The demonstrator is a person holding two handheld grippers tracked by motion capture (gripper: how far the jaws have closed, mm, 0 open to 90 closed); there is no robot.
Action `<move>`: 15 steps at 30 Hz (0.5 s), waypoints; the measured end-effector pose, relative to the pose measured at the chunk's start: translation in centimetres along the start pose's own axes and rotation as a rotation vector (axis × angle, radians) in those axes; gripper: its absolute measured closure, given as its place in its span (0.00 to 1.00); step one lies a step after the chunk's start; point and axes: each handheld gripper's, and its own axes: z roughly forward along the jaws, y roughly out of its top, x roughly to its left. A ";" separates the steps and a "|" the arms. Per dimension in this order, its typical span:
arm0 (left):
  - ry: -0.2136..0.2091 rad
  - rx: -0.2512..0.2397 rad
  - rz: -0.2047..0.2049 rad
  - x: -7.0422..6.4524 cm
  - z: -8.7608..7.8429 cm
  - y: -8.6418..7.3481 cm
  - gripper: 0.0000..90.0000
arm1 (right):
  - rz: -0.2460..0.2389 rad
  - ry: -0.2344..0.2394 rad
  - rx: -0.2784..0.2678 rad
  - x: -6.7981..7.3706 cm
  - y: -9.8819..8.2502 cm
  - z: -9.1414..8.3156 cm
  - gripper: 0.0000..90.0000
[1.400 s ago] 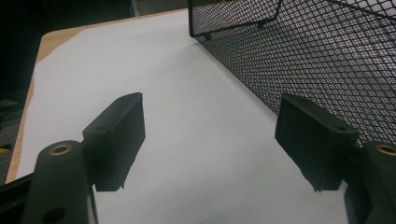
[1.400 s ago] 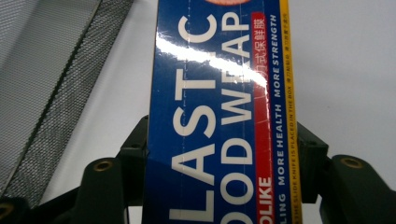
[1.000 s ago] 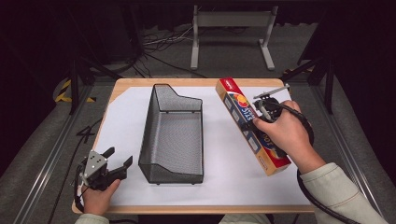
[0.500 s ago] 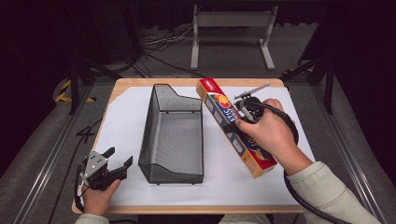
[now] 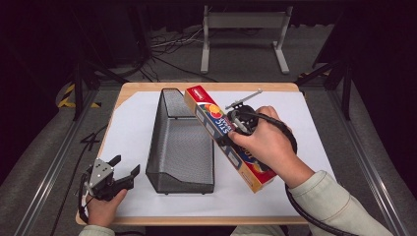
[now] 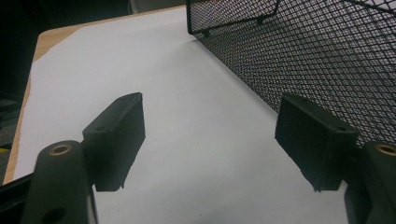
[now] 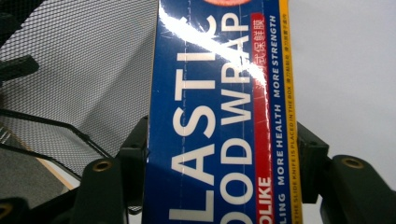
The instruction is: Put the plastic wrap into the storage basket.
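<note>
Blue-and-red cardboard, the plastic wrap box (image 5: pixel 223 136) sat clamped between the jaws of the right gripper (image 5: pixel 235 132), which were closed on its two long sides; in the right gripper view the box (image 7: pixel 219 116) ran straight up the frame between the black jaws. Seen from the high view, the box was tilted and lifted off the white sheet (image 5: pixel 295 147), its far end pointing toward eleven o'clock and overhanging the right rim of the black mesh basket (image 5: pixel 179 147), its near end toward five o'clock under the person's right hand (image 5: pixel 268 147). At eight o'clock from the basket, near the table's front corner, the left gripper (image 5: pixel 123 169) rested in the left hand (image 5: pixel 103 206), its jaws wide apart and holding nothing, with the basket wall (image 6: pixel 317 60) just beside one jaw.
</note>
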 end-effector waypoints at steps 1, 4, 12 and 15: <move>-0.001 0.001 -0.001 0.0 0.0 0.0 0.28 | 0.000 0.000 0.000 0.0 0.0 0.0 0.45; -0.001 0.000 -0.001 0.0 0.0 0.0 0.28 | -0.012 0.007 0.005 0.8 0.2 0.3 0.45; -0.001 0.000 0.000 0.0 0.0 0.0 0.28 | -0.009 0.019 0.017 2.2 0.8 1.3 0.44; -0.001 -0.002 0.001 0.0 0.0 0.0 0.28 | 0.008 0.012 0.025 2.7 1.0 1.8 0.44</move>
